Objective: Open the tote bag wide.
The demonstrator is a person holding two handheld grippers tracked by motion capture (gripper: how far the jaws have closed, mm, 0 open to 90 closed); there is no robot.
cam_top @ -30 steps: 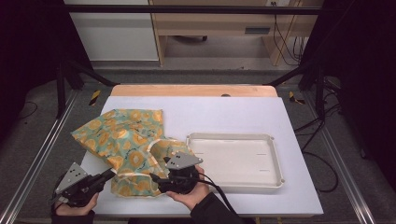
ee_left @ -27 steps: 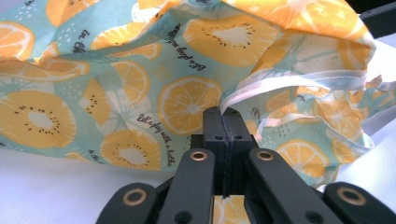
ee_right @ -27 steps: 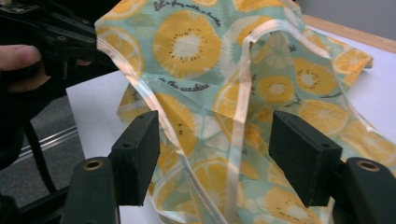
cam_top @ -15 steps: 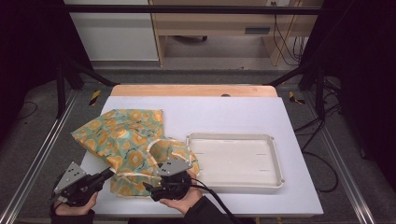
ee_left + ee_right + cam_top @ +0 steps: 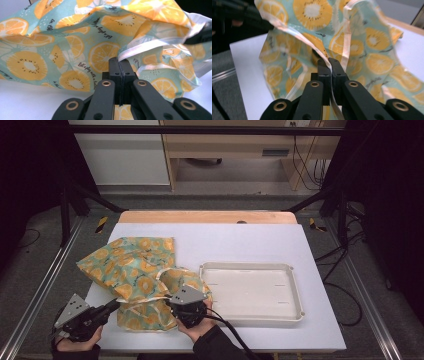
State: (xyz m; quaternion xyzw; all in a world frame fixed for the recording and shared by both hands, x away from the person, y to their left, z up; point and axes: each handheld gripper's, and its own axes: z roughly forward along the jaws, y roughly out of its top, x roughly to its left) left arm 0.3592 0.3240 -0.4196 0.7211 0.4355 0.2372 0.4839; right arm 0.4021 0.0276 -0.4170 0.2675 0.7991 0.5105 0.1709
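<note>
1. Cloth (image 5: 135,275) with an orange-slice print lies on the left half of the white table (image 5: 250,240), its near end bunched up just left of the cream tray (image 5: 252,292).
2. Compared with 1 second ago, the left gripper (image 5: 112,306) sits in the same place at the table's near left corner, and its jaws stay clamped on the cloth's pale hem, as the left gripper view shows (image 5: 120,65).
3. The right gripper (image 5: 172,307) has shifted slightly left along the near edge since then; its jaws have just been closing and now pinch the white trim of the cloth (image 5: 329,63), with the strip running down between them.
4. The raised fold beside the tray looks a little flatter and more gathered toward the right gripper than 1 second ago.
5. Both hands come in from the bottom edge of the high view: the left hand (image 5: 75,342) angles its gripper up and to the right, while the right hand (image 5: 197,327) points its gripper leftward into the cloth.
6. The tray holds nothing and sits apart from both grippers.
</note>
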